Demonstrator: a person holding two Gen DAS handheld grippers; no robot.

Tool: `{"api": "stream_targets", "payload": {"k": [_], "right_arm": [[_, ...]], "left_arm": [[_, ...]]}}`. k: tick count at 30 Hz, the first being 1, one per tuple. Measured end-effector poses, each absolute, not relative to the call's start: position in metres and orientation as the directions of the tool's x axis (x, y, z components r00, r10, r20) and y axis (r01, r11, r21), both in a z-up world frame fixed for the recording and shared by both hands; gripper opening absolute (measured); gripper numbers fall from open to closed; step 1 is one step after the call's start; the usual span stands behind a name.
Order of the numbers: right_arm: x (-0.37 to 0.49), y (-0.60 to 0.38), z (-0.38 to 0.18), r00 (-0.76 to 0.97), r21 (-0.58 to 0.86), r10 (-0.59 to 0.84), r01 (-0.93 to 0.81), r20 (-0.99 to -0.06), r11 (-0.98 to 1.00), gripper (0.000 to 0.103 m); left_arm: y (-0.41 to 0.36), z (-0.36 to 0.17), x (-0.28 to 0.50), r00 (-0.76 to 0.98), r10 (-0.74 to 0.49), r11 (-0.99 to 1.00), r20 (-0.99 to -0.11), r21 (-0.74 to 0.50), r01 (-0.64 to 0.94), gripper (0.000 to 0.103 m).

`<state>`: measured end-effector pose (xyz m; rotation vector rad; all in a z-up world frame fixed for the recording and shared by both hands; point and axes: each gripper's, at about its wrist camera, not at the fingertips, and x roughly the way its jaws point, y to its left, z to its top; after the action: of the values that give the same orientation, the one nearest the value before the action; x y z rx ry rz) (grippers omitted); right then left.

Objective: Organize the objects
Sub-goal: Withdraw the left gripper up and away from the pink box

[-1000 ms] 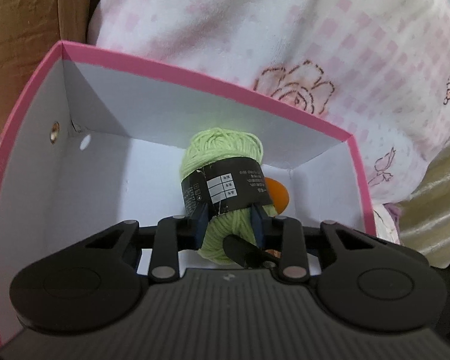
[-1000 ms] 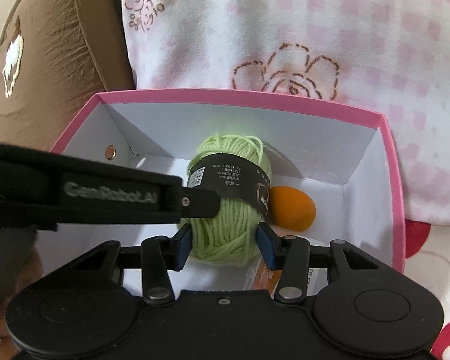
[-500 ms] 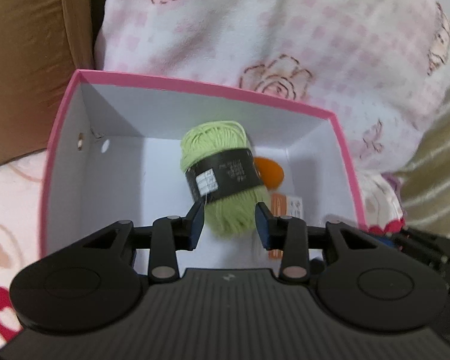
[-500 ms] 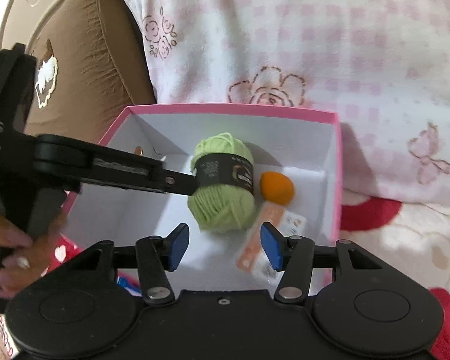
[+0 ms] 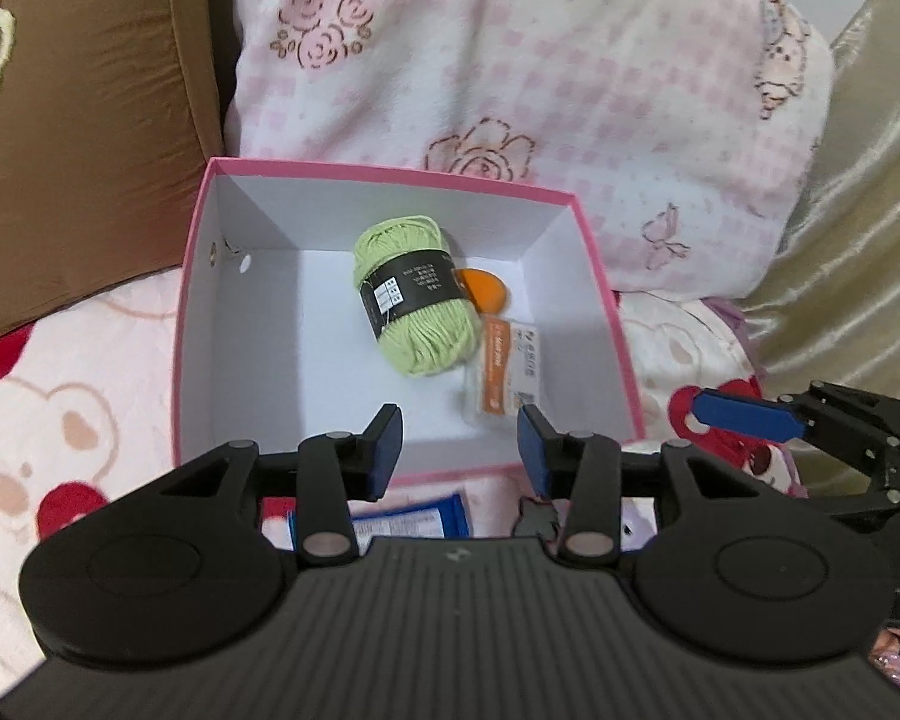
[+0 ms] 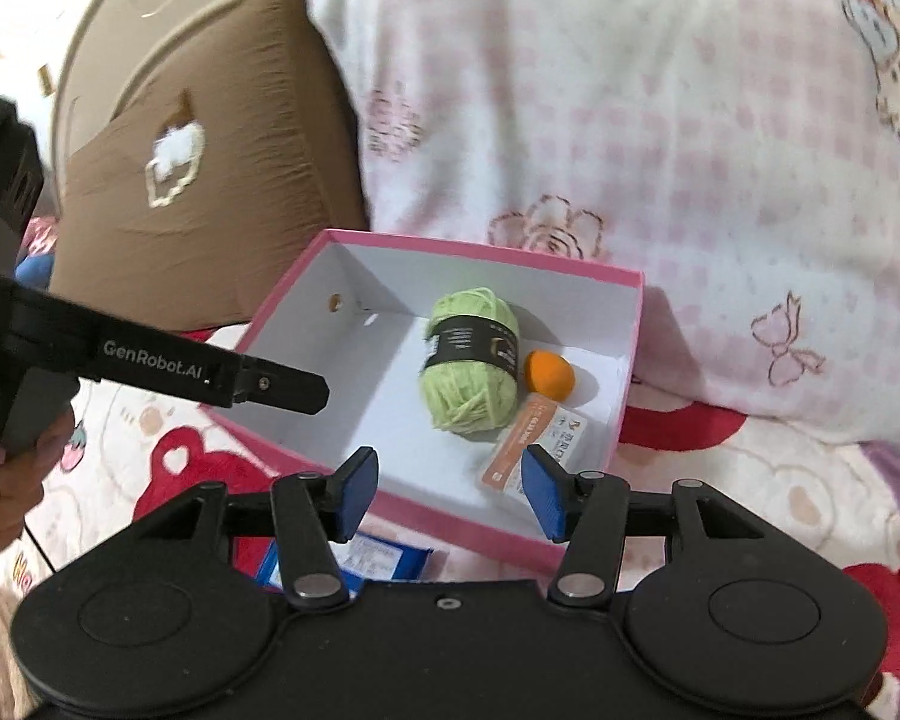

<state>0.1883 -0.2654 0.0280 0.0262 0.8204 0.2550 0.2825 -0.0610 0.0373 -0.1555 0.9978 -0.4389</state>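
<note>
A green yarn ball point(image 5: 414, 300) point(image 6: 471, 375) with a black label lies inside the pink-rimmed white box point(image 5: 270, 324) point(image 6: 354, 336). Beside it sit an orange ball point(image 5: 486, 291) point(image 6: 548, 375) and an orange-and-white packet point(image 5: 507, 369) point(image 6: 531, 438). My left gripper point(image 5: 459, 450) hovers above the box's near edge; its jaws are opening and nothing is between them. My right gripper point(image 6: 450, 492) is open and empty above the box's near side. The left gripper's finger point(image 6: 282, 387) shows at the left of the right wrist view, over the box's left wall.
A blue packet point(image 5: 408, 519) point(image 6: 354, 561) lies on the bedspread in front of the box. A pink-checked pillow point(image 5: 540, 72) stands behind the box and a brown cushion point(image 5: 78, 120) at the back left. A hand point(image 6: 12, 480) grips the left tool.
Both grippers let go of the yarn ball and pulled up and back out of the box. The yarn now rests on the box floor, and both pairs of jaws stand wider.
</note>
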Motion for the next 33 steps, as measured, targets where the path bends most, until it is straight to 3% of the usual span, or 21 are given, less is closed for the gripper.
{"api": "stream_targets", "payload": {"k": [6, 13, 19, 24, 27, 33], "right_arm": [[0.161, -0.255, 0.049, 0.657, 0.096, 0.241, -0.249, -0.715, 0.964, 0.061], [0.130, -0.250, 0.067, 0.680, 0.050, 0.235, -0.280, -0.694, 0.959, 0.083], [0.105, -0.252, 0.080, 0.683, 0.035, 0.220, -0.274, -0.697, 0.961, 0.088], [0.088, -0.248, 0.083, 0.683, 0.021, 0.204, -0.267, -0.702, 0.964, 0.094], [0.081, -0.244, 0.082, 0.674, 0.001, 0.181, -0.257, -0.716, 0.966, 0.094], [0.067, -0.236, 0.077, 0.640, -0.007, 0.166, -0.258, -0.750, 0.966, 0.094]], "left_arm": [[-0.053, 0.068, 0.246, 0.472, -0.420, 0.903, -0.775, -0.304, 0.303, 0.044], [-0.047, 0.083, 0.212, 0.466, -0.413, 0.901, -0.782, -0.279, 0.331, 0.051], [-0.043, 0.088, 0.191, 0.455, -0.377, 0.910, -0.807, -0.231, 0.344, 0.059], [-0.035, 0.092, 0.176, 0.428, -0.401, 0.899, -0.810, -0.257, 0.355, 0.064], [-0.033, 0.094, 0.169, 0.419, -0.429, 0.884, -0.800, -0.276, 0.379, 0.071], [-0.028, 0.087, 0.157, 0.364, -0.460, 0.869, -0.810, -0.328, 0.370, 0.075]]}}
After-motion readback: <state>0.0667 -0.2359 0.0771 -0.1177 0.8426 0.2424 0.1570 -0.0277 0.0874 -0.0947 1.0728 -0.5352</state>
